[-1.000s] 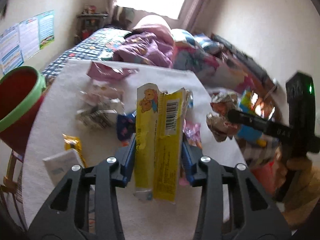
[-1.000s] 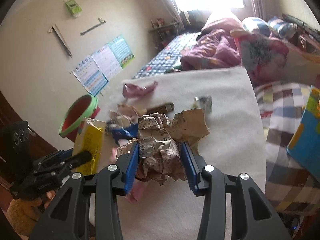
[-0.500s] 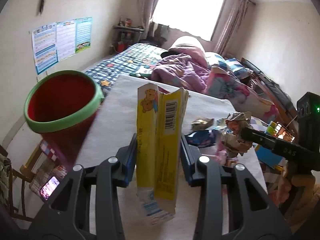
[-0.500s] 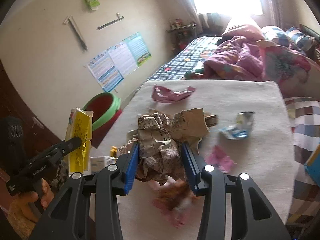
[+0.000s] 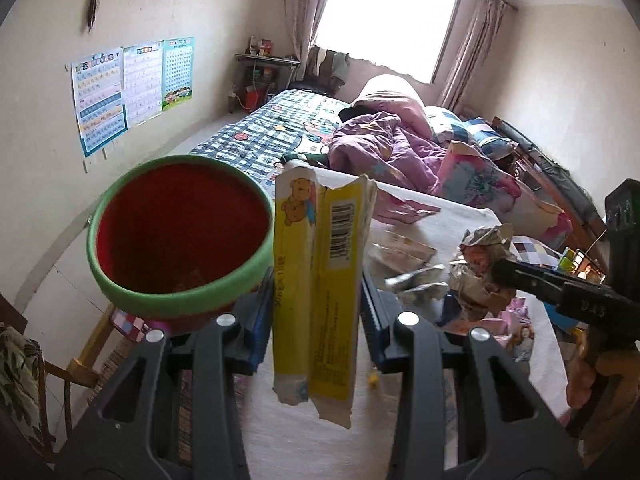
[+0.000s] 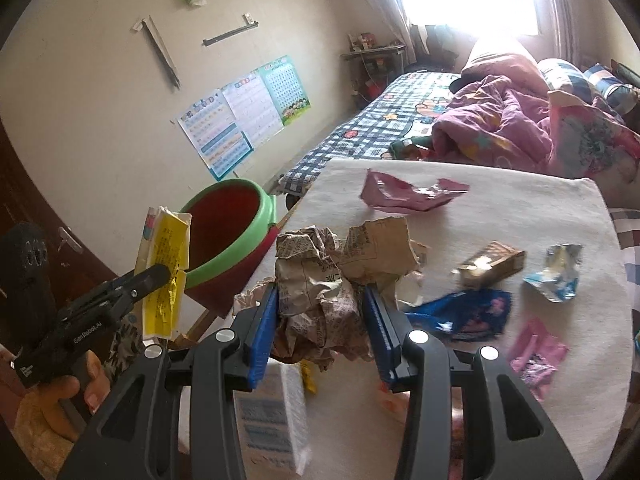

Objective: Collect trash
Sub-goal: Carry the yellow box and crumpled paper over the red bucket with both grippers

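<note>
My left gripper (image 5: pixel 316 304) is shut on a flattened yellow carton (image 5: pixel 324 280) with a bear print, held upright just right of the red bin with a green rim (image 5: pixel 180 232). My right gripper (image 6: pixel 320 320) is shut on a wad of crumpled newspaper (image 6: pixel 320 280) above the white table (image 6: pixel 500 208). In the right wrist view the yellow carton (image 6: pixel 164 276) hangs beside the red bin (image 6: pixel 224 232), which stands off the table's left edge. In the left wrist view the newspaper wad (image 5: pixel 480 264) shows at the right.
Loose wrappers lie on the table: a pink one (image 6: pixel 408 192), a brown box (image 6: pixel 492 268), a blue wrapper (image 6: pixel 468 316), a silver-blue one (image 6: pixel 556 272), a small pink pack (image 6: pixel 536 360). A white box (image 6: pixel 272 420) sits below my right gripper. A bed (image 5: pixel 320 136) lies behind.
Both grippers have swung left toward the red bin, each keeping its load. The bin now fills the left of the left wrist view, close beside the carton.
</note>
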### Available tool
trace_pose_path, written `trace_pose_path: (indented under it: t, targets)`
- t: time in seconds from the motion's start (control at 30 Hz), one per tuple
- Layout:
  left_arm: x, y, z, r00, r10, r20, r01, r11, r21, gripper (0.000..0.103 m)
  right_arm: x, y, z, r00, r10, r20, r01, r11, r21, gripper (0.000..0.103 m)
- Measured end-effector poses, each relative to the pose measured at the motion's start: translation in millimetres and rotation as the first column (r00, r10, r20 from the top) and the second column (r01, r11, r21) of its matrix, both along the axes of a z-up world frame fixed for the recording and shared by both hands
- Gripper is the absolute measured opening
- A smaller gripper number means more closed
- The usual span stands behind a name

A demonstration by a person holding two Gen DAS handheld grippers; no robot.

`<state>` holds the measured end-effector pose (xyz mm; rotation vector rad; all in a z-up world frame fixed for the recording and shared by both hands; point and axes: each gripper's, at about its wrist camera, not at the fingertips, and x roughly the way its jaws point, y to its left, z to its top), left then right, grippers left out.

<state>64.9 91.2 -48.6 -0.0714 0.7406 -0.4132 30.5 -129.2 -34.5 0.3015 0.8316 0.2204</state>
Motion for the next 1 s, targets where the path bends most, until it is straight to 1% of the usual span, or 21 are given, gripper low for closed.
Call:
trace_pose_path:
  t: [0.07,0.2,0.33,0.43,0.7,0.87,1.0]
  targets:
    - [5.7,12.1,1.1,1.000,0.005,0.006,-0.005,1.000,-0.001,0.037,9.0,14.5,0.8,1.000,0.011,-0.004,-0.011,1.000,0.008,0.041]
    - [18.9,33.0,3.2,1.000,0.024,0.011,-0.024,1.000,-0.007,0.037,26.2,44.4,8.7,0.999,0.044,0.022,-0.044,0.999,-0.012,0.041]
    - [28.5,49.1,4.4,0.999,0.039,0.021,-0.039,0.999,-0.001,0.037,43.7,65.7,11.8,0.997,0.069,0.032,-0.068,0.998,-0.020,0.041]
    - [35.5,62.1,1.1,0.999,0.051,0.012,-0.051,0.999,0.004,0.037,56.0,78.7,12.1,0.996,0.082,0.035,-0.081,0.997,-0.020,0.041]
    - [55.1,81.3,-8.1,0.996,0.085,-0.011,-0.084,0.996,0.012,0.037,88.2,105.7,13.4,0.992,0.120,0.047,-0.119,0.992,-0.031,0.041]
    - [75.2,86.5,-13.5,0.994,0.107,-0.019,-0.106,0.993,0.047,0.037,105.2,115.4,13.4,0.990,0.131,0.058,-0.129,0.991,-0.039,0.041]
    - [92.5,96.9,-23.5,0.991,0.125,-0.050,-0.122,0.991,0.061,0.037,125.0,124.6,8.3,0.987,0.153,0.044,-0.152,0.988,-0.027,0.041]
